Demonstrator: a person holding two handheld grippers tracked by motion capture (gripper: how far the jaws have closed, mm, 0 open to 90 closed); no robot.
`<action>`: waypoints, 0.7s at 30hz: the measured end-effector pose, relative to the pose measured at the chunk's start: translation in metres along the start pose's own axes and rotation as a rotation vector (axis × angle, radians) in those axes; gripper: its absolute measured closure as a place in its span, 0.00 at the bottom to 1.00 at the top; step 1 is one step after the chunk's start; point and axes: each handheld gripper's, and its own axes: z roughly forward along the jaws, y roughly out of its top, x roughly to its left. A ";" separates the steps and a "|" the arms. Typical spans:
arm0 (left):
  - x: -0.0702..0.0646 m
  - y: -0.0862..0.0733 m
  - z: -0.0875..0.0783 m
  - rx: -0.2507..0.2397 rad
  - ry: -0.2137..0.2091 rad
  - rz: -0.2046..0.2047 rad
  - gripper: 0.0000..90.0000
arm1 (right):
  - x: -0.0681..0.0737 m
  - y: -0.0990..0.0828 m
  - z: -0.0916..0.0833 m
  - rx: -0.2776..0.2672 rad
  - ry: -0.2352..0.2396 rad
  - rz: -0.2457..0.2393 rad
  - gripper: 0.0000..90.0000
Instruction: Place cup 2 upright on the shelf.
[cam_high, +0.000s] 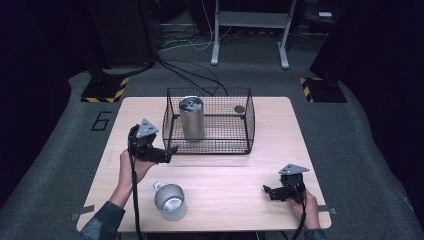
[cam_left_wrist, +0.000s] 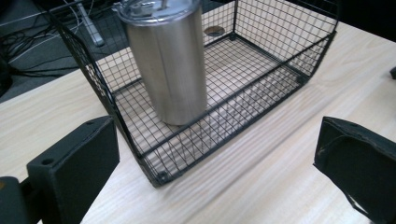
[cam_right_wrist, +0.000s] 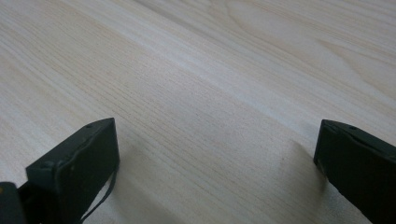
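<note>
Jaws spread wide on my left gripper (cam_high: 167, 151), left of centre, aimed at the basket (cam_high: 248, 120) corner, likely lining up on the tumbler (cam_high: 192, 119) upright inside. Mug (cam_high: 170, 201) waits at lower centre. Lower right, my right gripper (cam_high: 269, 191) rests on the table (cam_high: 240, 175), jaws apart, empty, presumably idle.
</note>
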 end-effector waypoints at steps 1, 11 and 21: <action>-0.002 -0.003 -0.002 0.002 0.003 0.010 0.00 | 0.000 0.000 0.000 0.001 0.000 0.000 0.00; -0.019 -0.022 -0.012 -0.007 -0.034 0.017 0.00 | 0.000 0.000 0.000 0.001 0.000 -0.001 0.00; -0.037 -0.043 -0.021 -0.005 -0.079 0.020 0.00 | 0.000 0.000 0.000 0.001 -0.001 -0.001 0.00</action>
